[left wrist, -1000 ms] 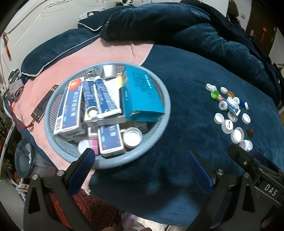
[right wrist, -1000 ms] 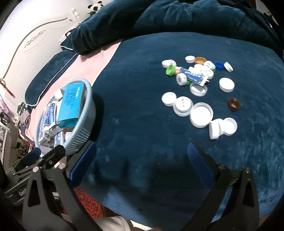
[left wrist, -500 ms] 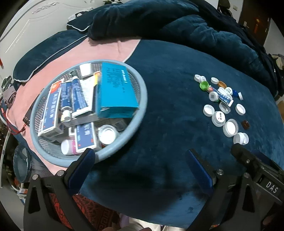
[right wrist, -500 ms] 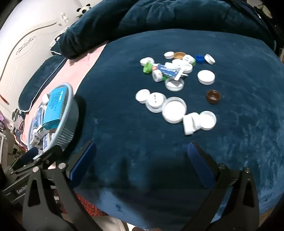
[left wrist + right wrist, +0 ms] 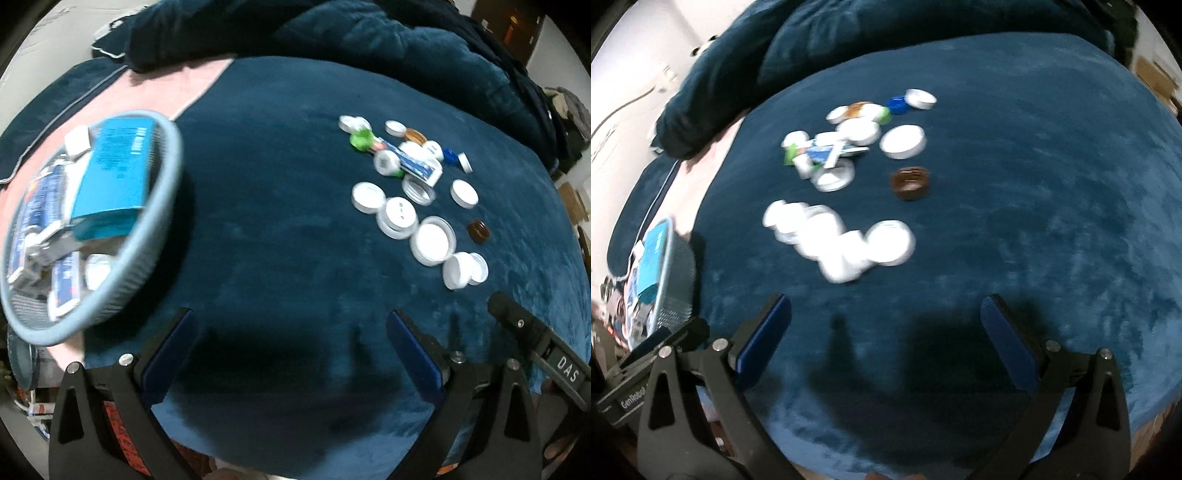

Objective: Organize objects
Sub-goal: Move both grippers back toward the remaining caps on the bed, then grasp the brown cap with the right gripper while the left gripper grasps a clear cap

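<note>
A round grey-blue mesh basket (image 5: 162, 229) at the left holds a teal box (image 5: 114, 177) and several medicine boxes and tubes. On the dark blue blanket lies a scatter of bottle caps: white caps (image 5: 432, 240), a green cap (image 5: 361, 139), a brown cap (image 5: 478, 231) and a small blue-and-white tube (image 5: 413, 164). My left gripper (image 5: 291, 332) is open above bare blanket between basket and caps. My right gripper (image 5: 886, 317) is open just short of the white caps (image 5: 886, 243) and the brown cap (image 5: 910, 182). The basket (image 5: 670, 273) shows at its far left.
A rumpled dark blue duvet (image 5: 332, 33) rises at the back. A pink sheet (image 5: 177, 85) lies under the basket's far side. The bed edge falls away at the bottom of both views, with a patterned rug (image 5: 122, 443) below. The right gripper's body (image 5: 543, 354) crosses the left view's lower right.
Both views have swung to the right: the basket slid toward the left edge and the caps came nearer to the centre. The right gripper has moved closer to the caps. Both stay open.
</note>
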`<action>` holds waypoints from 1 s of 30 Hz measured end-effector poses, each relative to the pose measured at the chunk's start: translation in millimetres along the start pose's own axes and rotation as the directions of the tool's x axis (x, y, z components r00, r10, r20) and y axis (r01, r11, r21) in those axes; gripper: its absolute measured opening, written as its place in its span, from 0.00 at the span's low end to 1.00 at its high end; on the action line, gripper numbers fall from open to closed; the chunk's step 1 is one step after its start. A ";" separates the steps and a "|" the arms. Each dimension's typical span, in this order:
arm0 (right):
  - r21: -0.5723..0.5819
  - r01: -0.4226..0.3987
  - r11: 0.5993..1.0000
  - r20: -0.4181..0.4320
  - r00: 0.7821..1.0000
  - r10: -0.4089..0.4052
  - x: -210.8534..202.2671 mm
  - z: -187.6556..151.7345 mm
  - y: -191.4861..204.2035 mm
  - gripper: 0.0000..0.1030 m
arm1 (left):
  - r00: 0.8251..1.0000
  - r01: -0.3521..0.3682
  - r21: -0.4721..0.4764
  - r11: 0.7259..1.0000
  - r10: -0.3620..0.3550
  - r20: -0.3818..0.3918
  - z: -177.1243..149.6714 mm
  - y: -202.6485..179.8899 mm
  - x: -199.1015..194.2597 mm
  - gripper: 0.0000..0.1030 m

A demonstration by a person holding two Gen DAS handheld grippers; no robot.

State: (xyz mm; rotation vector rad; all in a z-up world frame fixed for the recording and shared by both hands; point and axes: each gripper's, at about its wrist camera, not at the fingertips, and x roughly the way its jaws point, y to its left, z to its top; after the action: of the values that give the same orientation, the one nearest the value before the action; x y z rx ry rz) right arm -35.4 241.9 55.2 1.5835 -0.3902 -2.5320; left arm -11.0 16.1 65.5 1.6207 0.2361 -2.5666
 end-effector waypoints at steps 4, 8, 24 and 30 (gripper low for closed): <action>0.046 0.040 0.998 -0.004 0.999 -0.040 6.2 7.8 -21.2 1.00 | 1.000 0.018 0.008 1.000 -0.018 -0.017 2.7 -10.2 10.2 0.99; 0.085 0.062 0.994 0.009 0.998 -0.063 9.9 19.1 -31.6 1.00 | 0.999 0.018 0.001 1.000 -0.018 -0.028 6.9 -9.6 19.7 0.99; -0.113 0.188 0.976 0.029 0.982 -0.186 58.6 67.2 -4.9 0.31 | 0.996 0.087 -0.071 0.994 -0.086 0.015 56.2 -0.9 41.9 0.98; -0.054 0.137 0.989 0.061 0.989 -0.133 47.2 59.7 -12.3 0.29 | 0.995 0.100 -0.076 0.992 -0.099 0.015 83.5 -17.2 59.1 0.93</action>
State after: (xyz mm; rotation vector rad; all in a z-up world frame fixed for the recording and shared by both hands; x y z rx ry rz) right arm -109.4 251.0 35.7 1.5705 -0.2204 -2.6669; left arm -113.3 17.9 48.8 1.6062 0.4194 -2.6030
